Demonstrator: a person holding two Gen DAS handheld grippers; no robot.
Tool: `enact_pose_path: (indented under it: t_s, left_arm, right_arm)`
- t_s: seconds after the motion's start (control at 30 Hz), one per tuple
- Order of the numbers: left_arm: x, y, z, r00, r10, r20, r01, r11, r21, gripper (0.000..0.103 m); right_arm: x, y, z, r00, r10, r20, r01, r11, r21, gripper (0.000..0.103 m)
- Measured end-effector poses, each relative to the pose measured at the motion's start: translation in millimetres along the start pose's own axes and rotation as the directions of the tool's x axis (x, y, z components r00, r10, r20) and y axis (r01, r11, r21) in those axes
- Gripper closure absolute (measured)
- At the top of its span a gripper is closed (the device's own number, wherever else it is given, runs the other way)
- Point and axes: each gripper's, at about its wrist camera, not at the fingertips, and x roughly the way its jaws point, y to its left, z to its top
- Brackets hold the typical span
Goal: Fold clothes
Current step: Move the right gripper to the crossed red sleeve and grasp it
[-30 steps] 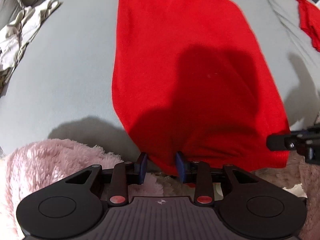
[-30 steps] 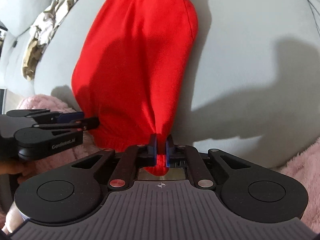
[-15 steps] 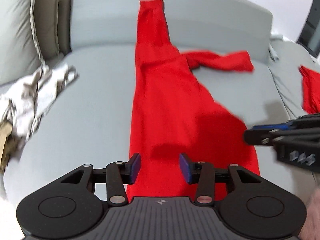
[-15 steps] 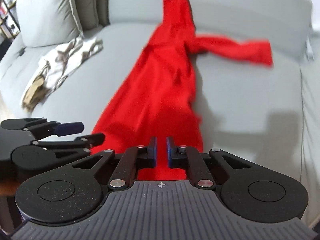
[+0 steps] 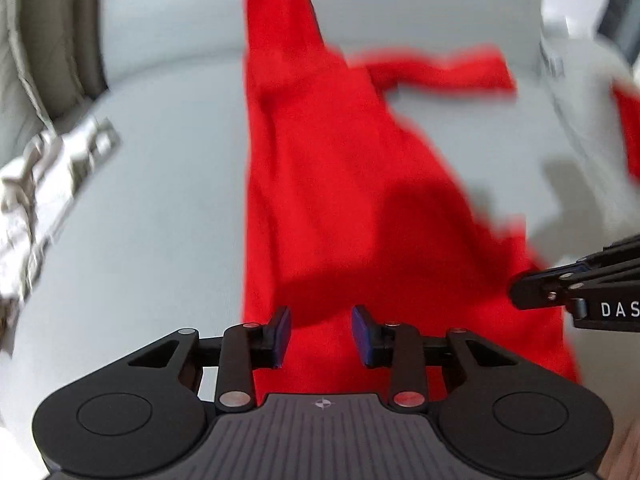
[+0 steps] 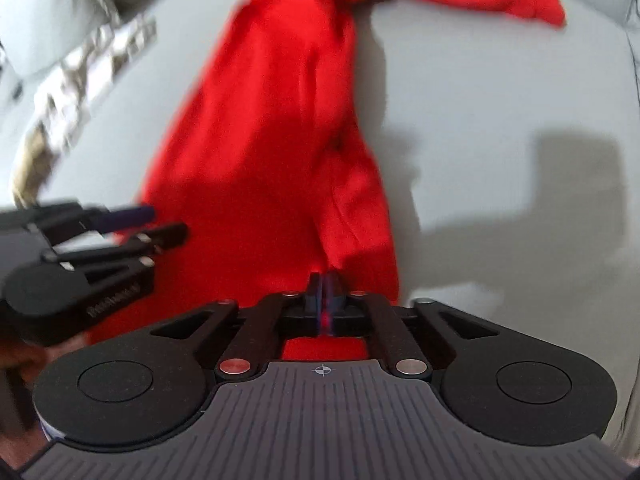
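We hold long red knit garment (image 6: 272, 128) on grey sofa (image 6: 500, 92): right gripper (image 6: 324, 280) jaws clenched on hem, left gripper (image 5: 320, 330) jaws released above fabric. Step, we judge: spreading flat. Next: left needs hem grip.

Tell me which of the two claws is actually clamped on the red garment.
The right claw: shut on the long red knit garment's hem. The left claw is open over it, gripping nothing.

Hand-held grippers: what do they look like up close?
Both the left hand-held gripper and the right hand-held gripper are matte black, with ribbed grey centre plates, two round side discs, silver rivets and blue finger pads. White lettering marks their sides.
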Motion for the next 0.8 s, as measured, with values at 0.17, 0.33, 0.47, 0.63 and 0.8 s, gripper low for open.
enact_pose_path:
  t_s: [0.17,0.33,0.47,0.63,0.8]
  left_arm:
    - [24.9,-6.6,60.1,0.988,-0.008,0.154,0.017,0.998,-0.059,0.063]
    - [71.5,-26.7,91.0,0.985,-0.040,0.169,0.041,0.999,-0.005,0.063]
    - [105.1,-32.3,95.3,0.991,-0.048,0.121,0.047,0.999,0.012,0.068]
    - [148.4,-41.9,88.0,0.991,-0.126,-0.044,0.128,0.991,0.031,0.075]
    - [148.9,-50.5,83.2,0.993,-0.111,-0.044,0.115,0.989,0.091,0.071]
  right_arm:
    - [0.4,-25.8,69.2,0.974,-0.048,0.221,0.021,0.992,0.123,0.054]
    - [42.7,-98.2,117.2,0.963,-0.067,0.261,-0.060,0.890,0.451,0.052]
    - [68.8,-143.3,120.3,0.964,-0.059,0.259,-0.122,0.768,0.629,0.052]
    - [98.7,-169.8,115.7,0.957,-0.070,0.280,-0.161,0.675,0.720,0.052]
    - [117.9,-173.2,116.5,0.945,-0.066,0.321,-0.206,0.643,0.738,0.057]
